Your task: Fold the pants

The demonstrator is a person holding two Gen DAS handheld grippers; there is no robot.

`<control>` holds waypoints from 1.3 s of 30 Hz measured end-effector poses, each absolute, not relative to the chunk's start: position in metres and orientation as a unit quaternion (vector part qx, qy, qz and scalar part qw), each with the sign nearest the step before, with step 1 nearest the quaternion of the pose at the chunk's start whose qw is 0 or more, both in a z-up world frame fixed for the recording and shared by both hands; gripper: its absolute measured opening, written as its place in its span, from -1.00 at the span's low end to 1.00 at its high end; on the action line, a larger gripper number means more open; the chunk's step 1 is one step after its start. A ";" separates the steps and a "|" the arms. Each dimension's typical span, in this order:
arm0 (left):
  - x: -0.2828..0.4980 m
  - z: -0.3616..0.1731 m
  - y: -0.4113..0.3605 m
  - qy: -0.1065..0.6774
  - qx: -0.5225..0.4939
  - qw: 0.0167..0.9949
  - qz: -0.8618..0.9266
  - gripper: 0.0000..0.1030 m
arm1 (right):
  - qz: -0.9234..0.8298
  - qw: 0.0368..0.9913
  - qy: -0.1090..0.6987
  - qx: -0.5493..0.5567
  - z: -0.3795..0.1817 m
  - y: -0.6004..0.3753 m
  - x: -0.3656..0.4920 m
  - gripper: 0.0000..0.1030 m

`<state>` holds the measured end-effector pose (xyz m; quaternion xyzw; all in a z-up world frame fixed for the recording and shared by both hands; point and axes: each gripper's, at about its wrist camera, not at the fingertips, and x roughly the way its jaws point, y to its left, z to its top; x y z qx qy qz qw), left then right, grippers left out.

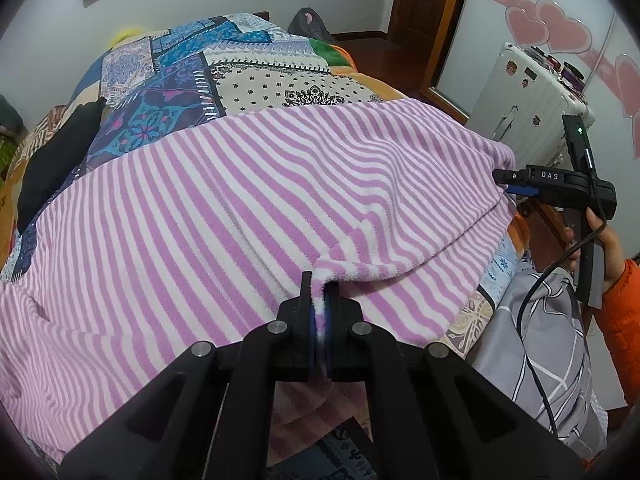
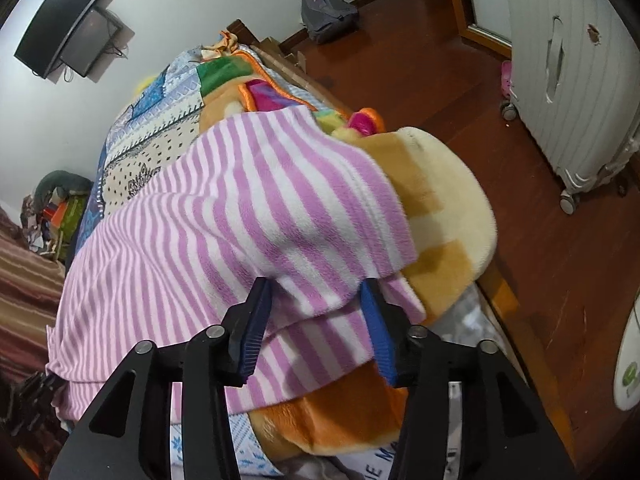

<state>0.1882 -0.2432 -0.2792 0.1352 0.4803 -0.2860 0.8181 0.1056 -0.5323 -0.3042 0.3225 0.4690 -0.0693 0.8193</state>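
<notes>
Bed with patchwork quilt [image 1: 248, 80] carrying pink-and-white striped fleece pants [image 1: 208, 208], half-folded: left tool [image 1: 320, 300] pinching the near folded edge, right tool [image 2: 316, 320] spread astride the far corner; next move, by judgement, needs the right tool closing before lifting.
</notes>
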 end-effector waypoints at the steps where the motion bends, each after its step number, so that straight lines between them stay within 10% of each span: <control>1: 0.188 -0.279 -0.243 0.480 0.135 0.818 -0.286 -0.96 | -0.068 0.819 0.469 0.323 -0.304 -0.533 0.106 -0.12; 10: 0.187 -0.272 -0.244 0.468 0.139 0.827 -0.277 -0.96 | -0.081 0.845 0.427 0.311 -0.290 -0.531 0.107 -0.85; 32: 0.154 -0.272 -0.234 0.475 0.152 0.817 -0.290 -0.95 | -0.095 0.855 0.436 0.265 -0.276 -0.520 0.073 -0.90; 39: 0.149 -0.261 -0.215 0.479 0.136 0.821 -0.280 -0.48 | -0.113 0.836 0.480 0.240 -0.285 -0.522 0.078 -0.86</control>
